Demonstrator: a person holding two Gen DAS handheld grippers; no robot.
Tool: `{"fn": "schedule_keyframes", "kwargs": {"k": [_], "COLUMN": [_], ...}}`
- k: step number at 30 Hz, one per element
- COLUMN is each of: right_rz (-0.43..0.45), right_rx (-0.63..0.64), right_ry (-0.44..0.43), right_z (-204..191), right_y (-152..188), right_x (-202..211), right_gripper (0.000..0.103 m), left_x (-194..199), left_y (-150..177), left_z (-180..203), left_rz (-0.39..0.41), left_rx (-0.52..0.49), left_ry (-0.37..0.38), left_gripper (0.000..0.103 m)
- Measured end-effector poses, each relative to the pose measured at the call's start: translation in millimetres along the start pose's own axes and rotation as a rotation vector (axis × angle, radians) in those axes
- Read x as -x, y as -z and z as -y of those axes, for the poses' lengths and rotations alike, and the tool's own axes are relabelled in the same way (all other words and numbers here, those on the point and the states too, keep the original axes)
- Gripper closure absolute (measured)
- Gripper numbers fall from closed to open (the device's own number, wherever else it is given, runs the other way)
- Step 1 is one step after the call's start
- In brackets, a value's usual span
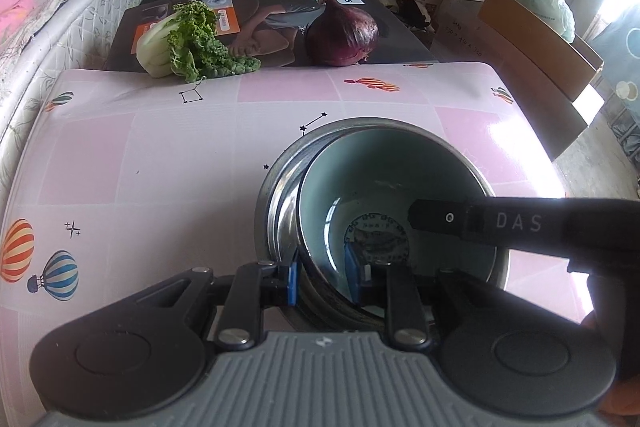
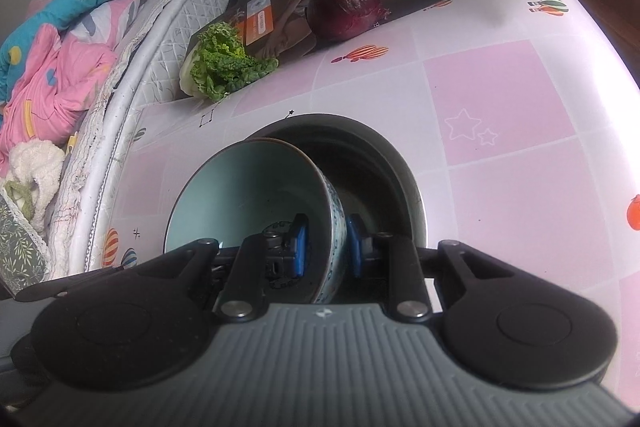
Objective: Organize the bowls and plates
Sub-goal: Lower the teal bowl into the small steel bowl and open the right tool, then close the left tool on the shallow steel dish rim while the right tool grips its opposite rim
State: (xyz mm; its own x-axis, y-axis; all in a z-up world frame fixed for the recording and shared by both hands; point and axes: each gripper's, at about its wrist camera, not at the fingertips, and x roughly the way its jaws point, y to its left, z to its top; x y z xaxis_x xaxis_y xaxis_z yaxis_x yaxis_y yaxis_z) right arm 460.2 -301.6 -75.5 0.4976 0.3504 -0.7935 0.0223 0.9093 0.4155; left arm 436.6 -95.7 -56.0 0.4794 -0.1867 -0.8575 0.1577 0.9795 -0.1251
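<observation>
Nesting bowls on pink surface (image 1: 160, 147)

Both grippers, left (image 1: 324, 279) and right (image 2: 326, 247), pinch ceramic bowl (image 1: 380, 179) rim, lowering it tilted into steel bowl (image 1: 276, 187).

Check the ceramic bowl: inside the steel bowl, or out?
Inside, tilted: the ceramic bowl leans within the steel bowl, right gripper clamping its wall.

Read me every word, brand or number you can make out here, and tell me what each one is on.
"PHILIPS", seen upside down: on the dark box behind the red onion.
"DAS": on the right tongs reaching over the bowl.
Small print on the box's orange and teal labels: too blurred to read.
Handwritten numbers on the cardboard carton: too faint to read.
</observation>
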Motion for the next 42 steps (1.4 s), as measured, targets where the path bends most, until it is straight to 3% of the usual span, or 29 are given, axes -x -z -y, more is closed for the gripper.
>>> {"fn": "schedule_keyframes", "kwargs": {"k": [4, 12, 15, 23, 26, 33, 42], "right_rz": [0.007, 0.083, 0.113, 0.162, 0.183, 0.251, 0.334], "right_rx": [0.003, 0.035, 0.024, -0.078, -0.098, -0.116, -0.13], "right_ry": [0.006, -0.006, -0.046, -0.258, -0.31, -0.377, -0.373], "right_z": [4, -2, -1, 10, 13, 21, 39], "right_y": [-2, -10, -8, 11, 27, 84, 186], "right_x": [-2, 16, 31, 93, 124, 214, 293], "right_gripper": [0.075, 0.069, 0.064, 0.058, 0.057, 0.054, 0.048], "left_x": [-4, 6, 17, 46, 59, 101, 195], "left_y": [1, -1, -1, 7, 17, 51, 144], "left_z": [0, 4, 5, 6, 3, -18, -55], "left_rz": [-0.01, 0.038, 0.069, 0.112, 0.101, 0.081, 0.135], "left_rx": [0.003, -0.004, -0.009, -0.024, -0.034, -0.052, -0.085], "left_ry": [0.006, 0.01, 0.029, 0.07, 0.068, 0.039, 0.019], "left_gripper": [0.078, 0.065, 0.052, 0.031, 0.024, 0.024, 0.021]}}
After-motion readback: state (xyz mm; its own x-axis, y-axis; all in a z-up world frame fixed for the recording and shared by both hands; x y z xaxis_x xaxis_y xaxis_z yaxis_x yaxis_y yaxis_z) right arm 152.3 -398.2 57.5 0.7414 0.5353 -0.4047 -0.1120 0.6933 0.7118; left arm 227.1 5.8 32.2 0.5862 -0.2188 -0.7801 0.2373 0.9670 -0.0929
